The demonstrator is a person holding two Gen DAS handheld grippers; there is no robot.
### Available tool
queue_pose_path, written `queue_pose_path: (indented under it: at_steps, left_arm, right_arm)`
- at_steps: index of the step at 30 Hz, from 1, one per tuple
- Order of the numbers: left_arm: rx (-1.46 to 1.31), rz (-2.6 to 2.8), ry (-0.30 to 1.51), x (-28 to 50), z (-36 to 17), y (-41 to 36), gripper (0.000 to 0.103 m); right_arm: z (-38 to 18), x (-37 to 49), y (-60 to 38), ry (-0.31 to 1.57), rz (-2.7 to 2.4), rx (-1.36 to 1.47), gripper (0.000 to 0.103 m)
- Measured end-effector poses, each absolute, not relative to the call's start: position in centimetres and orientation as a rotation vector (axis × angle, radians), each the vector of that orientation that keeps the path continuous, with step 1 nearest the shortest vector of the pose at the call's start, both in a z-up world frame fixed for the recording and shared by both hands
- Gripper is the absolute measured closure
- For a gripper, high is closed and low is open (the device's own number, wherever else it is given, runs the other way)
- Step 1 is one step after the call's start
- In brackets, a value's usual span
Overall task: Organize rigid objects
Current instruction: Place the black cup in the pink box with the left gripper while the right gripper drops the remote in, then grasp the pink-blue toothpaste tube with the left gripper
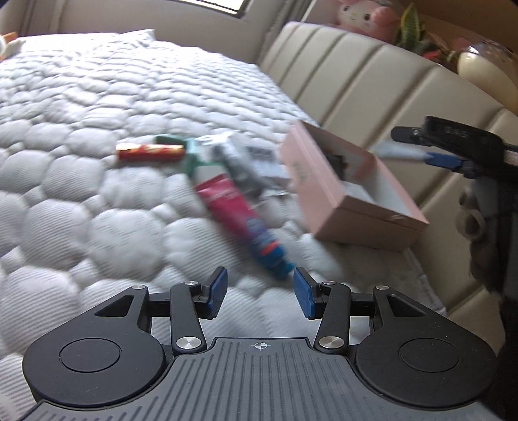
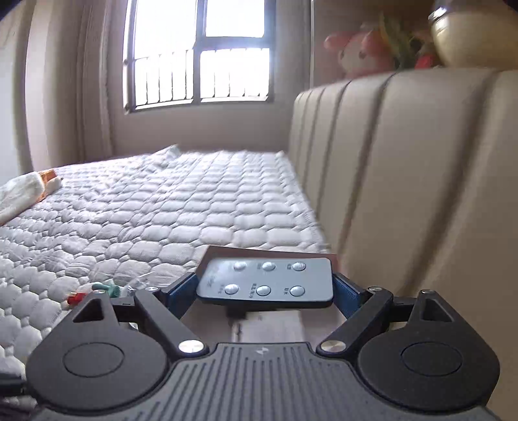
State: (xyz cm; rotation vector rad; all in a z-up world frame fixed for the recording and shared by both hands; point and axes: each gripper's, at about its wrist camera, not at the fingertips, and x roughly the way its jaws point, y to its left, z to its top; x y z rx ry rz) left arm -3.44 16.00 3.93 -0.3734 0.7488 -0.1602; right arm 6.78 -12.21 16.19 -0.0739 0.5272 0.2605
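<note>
In the left wrist view my left gripper (image 1: 260, 293) is open and empty, low over the quilted bed, just short of a red and blue tube (image 1: 242, 223). Beyond it lie a red cylinder (image 1: 150, 152), a green item (image 1: 191, 155) and grey packets (image 1: 242, 162). An open pink box (image 1: 349, 191) sits to the right with dark items inside. My right gripper (image 2: 265, 288) is shut on a grey remote control (image 2: 265, 281) with several round buttons, held above the pink box (image 2: 268, 324). It also shows in the left wrist view (image 1: 430, 152) over the box.
The white quilted mattress (image 1: 97, 129) spreads left and far. A beige padded headboard (image 2: 404, 194) rises on the right. A pink plush toy (image 1: 362, 16), a plant and a cream lamp (image 1: 485, 74) stand behind it. A window (image 2: 200, 55) is on the far wall.
</note>
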Motion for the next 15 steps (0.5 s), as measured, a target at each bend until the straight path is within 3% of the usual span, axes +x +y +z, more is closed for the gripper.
queue_pose_path:
  at_steps: [4, 15]
  left_arm:
    - [-0.373, -0.125, 0.746, -3.8, 3.4, 18.0, 0.054]
    - [-0.485, -0.101, 0.733, 0.4, 2.8, 16.8, 0.054]
  right_arm:
    - [14.1, 8.8, -12.0, 0.588, 0.229, -0.057, 0.015]
    - [7.3, -1.2, -14.4, 0.561, 0.250, -0.075, 0.015]
